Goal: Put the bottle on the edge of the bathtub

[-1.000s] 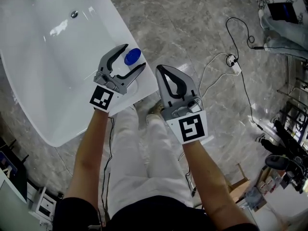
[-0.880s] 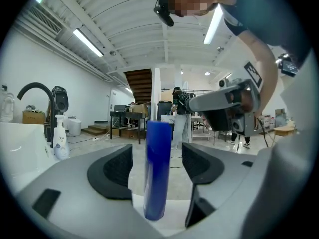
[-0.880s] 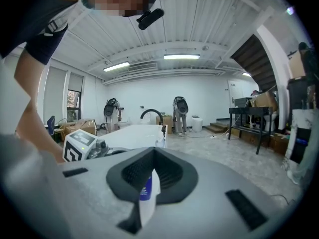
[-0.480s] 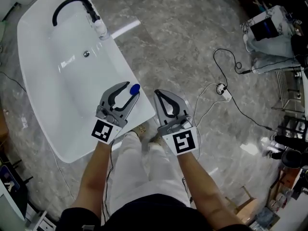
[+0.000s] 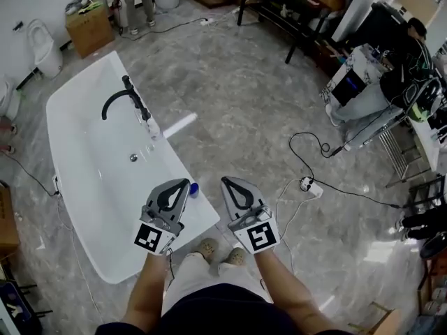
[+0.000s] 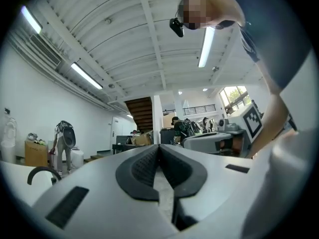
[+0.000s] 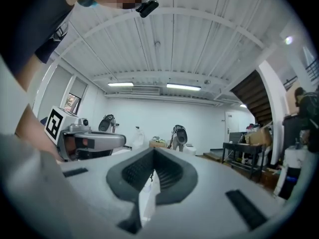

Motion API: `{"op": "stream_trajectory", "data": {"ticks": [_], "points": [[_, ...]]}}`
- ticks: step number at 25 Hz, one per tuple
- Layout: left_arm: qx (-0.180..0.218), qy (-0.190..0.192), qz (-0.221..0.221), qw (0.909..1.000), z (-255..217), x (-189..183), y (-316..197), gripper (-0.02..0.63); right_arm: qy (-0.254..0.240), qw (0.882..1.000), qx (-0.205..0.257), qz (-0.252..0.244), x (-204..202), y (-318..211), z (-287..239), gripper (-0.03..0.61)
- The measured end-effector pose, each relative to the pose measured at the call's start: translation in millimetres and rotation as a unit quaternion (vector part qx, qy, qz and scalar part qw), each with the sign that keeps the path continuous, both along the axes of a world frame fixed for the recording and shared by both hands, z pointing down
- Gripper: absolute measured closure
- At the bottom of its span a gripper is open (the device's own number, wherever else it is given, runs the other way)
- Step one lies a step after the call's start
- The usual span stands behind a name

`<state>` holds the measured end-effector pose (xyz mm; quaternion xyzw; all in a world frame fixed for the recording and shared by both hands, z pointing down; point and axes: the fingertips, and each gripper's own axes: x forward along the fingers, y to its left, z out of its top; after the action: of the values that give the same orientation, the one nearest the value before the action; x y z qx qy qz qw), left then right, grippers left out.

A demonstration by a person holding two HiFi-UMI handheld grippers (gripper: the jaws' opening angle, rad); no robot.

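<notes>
Here, nearest the viewer, the left gripper point(image 5: 184, 184) and the right gripper point(image 5: 225, 181) were held side by side, well above the floor point(image 5: 265, 82). The left gripper's own view point(image 6: 159, 146) showed its jaws having just closed, pad against pad, with nothing between them. The right gripper's own view point(image 7: 153, 151) showed its jaws likewise drawn together and empty. Both views looked out across the room, not down at the tub.

Just past the tips, the bottle point(image 5: 193, 188) showed only its blue cap in the head view. It stood on the near right edge of the bathtub point(image 5: 77, 89), free of either gripper.

Farther along the same edge rose the black faucet point(image 5: 122, 102). Beyond lay the grey floor with a loose cable point(image 5: 305, 183) and, at the far wall, a cardboard box point(image 5: 89, 30).

Judged from this layout, the placing step was complete: the bottle rested where the task asked and had been let go. The next move therefore called for nothing more than keeping both grippers clear of the cap, so that the bottle was not knocked off the narrow edge.
</notes>
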<state>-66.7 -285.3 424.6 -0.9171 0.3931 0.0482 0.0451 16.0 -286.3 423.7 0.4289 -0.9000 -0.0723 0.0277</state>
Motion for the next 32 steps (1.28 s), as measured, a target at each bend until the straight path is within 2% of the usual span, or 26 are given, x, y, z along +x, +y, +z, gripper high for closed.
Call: {"op": "stream_trajectory", "data": {"ticks": [6,10,16,19,22,28,32], "points": [[0.04,0.024,0.002,0.9989,-66.3,13.4,21.0,0.611,-0.021,0.998,0.021,0.053,29.1,22.8,-46.9,0.577],[0.058,0.027,0.03,0.9975,-90.1,42.2,39.4,0.611,-0.027,0.994,0.053,0.094,54.9,44.3,-74.5,0.577],[0.059,0.033,0.109,0.9917,-108.9,112.9,53.4,0.611,-0.012,0.971,0.077,0.226,132.7,84.7,-97.4,0.577],[0.054,0.033,0.155,0.9859,-112.9,149.3,64.8,0.611,-0.006,0.953,0.07,0.295,174.4,112.0,-99.1,0.577],[0.054,0.036,0.204,0.9768,-114.6,189.8,79.9,0.611,-0.004,0.93,0.079,0.36,216.7,145.1,-99.1,0.577],[0.052,0.037,0.304,0.9505,-116.1,267.0,116.4,0.611,0.007,0.867,0.078,0.492,284.6,220.7,-99.0,0.577],[0.044,0.041,0.348,0.9358,-115.3,298.8,145.5,0.611,0.014,0.834,0.079,0.546,306.9,268.7,-99.9,0.577]]}}
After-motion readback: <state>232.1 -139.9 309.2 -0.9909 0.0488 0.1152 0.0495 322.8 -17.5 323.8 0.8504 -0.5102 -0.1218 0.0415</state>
